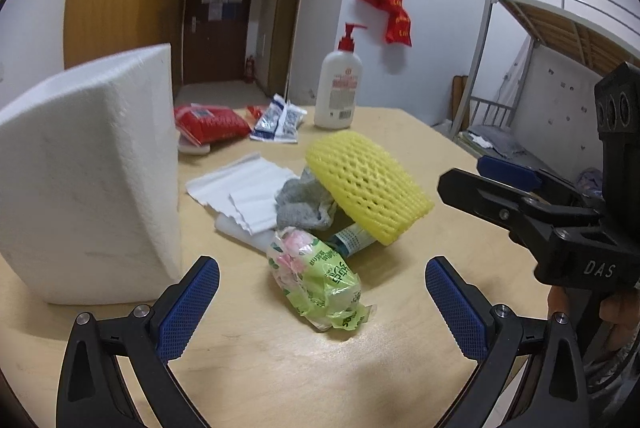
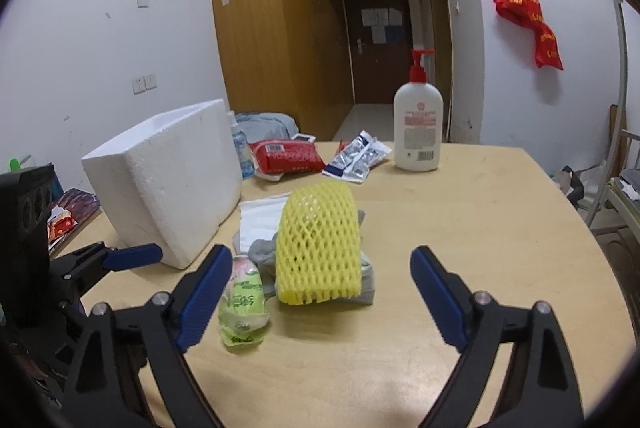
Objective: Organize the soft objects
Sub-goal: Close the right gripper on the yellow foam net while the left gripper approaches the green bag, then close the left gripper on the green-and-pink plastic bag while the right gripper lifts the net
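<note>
White foam box [image 2: 168, 179] – inside unseen; left gripper [image 1: 322, 304], right gripper [image 2: 320, 292] both released, holding nothing

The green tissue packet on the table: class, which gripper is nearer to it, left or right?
Left. The left gripper is open with the green tissue packet between its fingers; the right gripper is open, centred on the yellow foam net beside it.

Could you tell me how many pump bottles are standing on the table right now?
1. The white pump bottle with the red pump stands upright at the table's far edge, right of the blue-and-white sachets. The foam box could hide others.
</note>
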The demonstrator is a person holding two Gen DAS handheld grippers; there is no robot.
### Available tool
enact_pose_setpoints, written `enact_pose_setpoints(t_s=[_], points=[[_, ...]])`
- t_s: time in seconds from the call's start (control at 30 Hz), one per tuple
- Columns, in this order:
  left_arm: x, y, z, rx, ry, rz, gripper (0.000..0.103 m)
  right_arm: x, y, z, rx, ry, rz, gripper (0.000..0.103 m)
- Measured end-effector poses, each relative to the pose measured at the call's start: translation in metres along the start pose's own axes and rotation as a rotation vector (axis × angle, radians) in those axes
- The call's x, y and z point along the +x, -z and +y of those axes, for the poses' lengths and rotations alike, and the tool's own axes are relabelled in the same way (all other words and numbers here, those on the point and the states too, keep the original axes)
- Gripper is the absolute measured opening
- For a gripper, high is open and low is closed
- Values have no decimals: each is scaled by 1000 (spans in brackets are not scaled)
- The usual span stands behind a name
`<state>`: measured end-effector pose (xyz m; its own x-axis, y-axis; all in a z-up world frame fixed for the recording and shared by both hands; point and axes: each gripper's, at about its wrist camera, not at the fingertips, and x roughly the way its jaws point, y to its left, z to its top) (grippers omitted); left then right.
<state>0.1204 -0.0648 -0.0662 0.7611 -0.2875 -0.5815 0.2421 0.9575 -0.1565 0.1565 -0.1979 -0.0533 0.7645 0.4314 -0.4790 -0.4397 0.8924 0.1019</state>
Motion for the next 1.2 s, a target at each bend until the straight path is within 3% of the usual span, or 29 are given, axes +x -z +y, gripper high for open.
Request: enact_pose_setpoints(t_s=[0.27, 0.57, 0.83, 0.9, 1.07, 1.2], points=[[30, -3, 5, -27, 3, 88, 98, 29, -4, -5, 5, -18, 94, 72], [56, 0, 11, -59, -7, 172, 80, 46, -6, -8, 1, -15, 133, 72], [61, 2, 7, -40, -7, 192, 64, 53, -3, -10, -4, 4, 157, 70], [62, 2, 9, -47, -1, 192, 60, 57, -1, -10, -5, -4, 176, 51], [58, 3, 6, -33, 2, 179, 52, 58, 0, -9, -7, -4, 183, 31], [54, 2, 9, -46, 13, 157, 38, 55, 1, -12, 8, 8, 185, 17]])
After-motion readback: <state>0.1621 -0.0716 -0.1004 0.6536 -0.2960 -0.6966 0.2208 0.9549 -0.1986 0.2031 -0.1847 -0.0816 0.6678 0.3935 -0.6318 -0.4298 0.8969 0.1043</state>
